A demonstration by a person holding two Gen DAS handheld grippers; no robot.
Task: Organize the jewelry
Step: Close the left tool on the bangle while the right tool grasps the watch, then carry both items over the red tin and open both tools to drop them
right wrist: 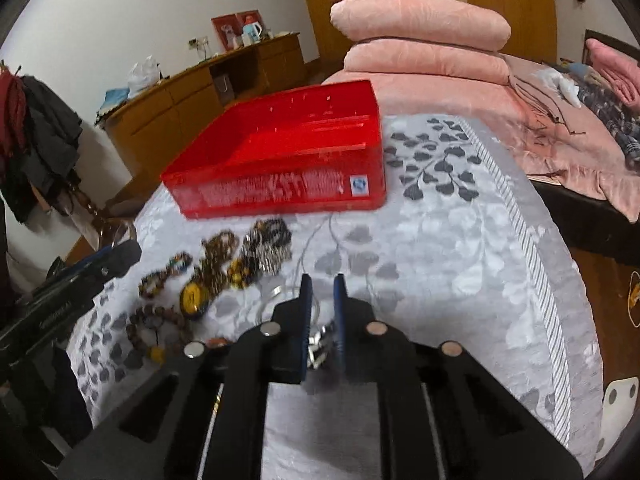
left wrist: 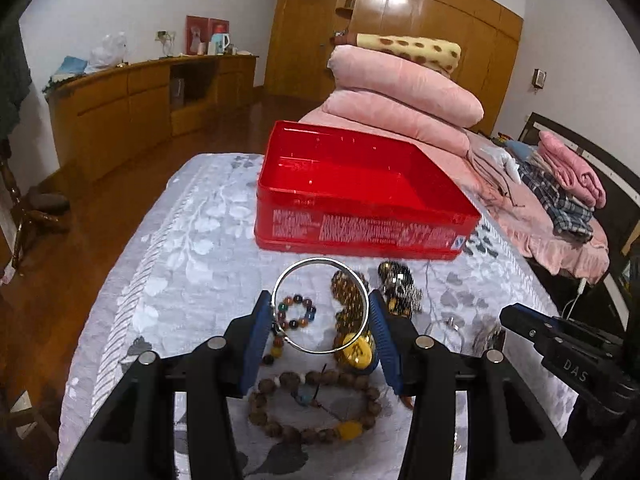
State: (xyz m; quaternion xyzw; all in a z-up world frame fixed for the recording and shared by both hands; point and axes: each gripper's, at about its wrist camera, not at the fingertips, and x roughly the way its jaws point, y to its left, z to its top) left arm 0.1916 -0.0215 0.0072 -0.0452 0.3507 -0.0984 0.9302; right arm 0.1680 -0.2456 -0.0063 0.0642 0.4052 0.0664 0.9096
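Left wrist view: left gripper (left wrist: 320, 312) is pinching a silver bangle (left wrist: 320, 305) across its width, above the bead bracelets, near the red box (left wrist: 360, 196); thin, stiff, slippery.
Right wrist view: right gripper (right wrist: 322, 312) is nearly closing on a small silver piece (right wrist: 320, 344); light, likely slippery.

Both wrist cams are looking forward, angled down at the surface (left wrist: 192, 216) from close range; both are sharing the red box (left wrist: 360, 196) (right cam is sitting further right).
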